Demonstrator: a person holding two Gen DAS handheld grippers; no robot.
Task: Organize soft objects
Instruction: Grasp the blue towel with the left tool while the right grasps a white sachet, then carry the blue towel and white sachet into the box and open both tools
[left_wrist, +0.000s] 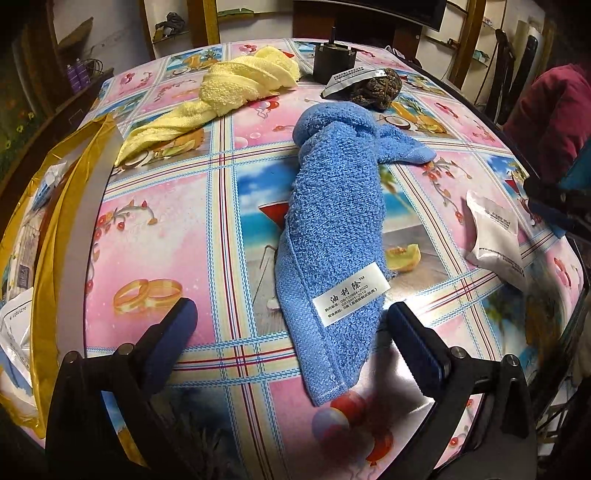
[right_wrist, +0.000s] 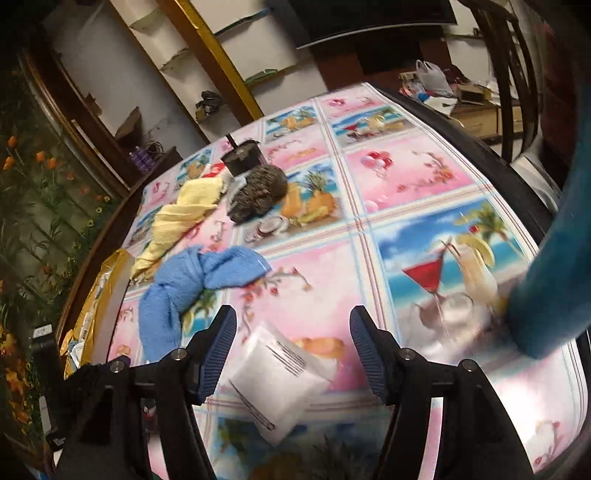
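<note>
The blue towel (left_wrist: 332, 221) lies twisted on the desk (left_wrist: 177, 229), its labelled end between the spread fingers of the empty left hand-held gripper (left_wrist: 291, 317). It should handle as light, limp and compressible; pinch that bunched end. The right hand-held gripper (right_wrist: 293, 339) is open above a white packet (right_wrist: 273, 384).

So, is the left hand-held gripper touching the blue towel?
Apart. In the left wrist view, the left hand-held gripper is open around the blue towel, with tablecloth visible between each finger and the cloth.
</note>
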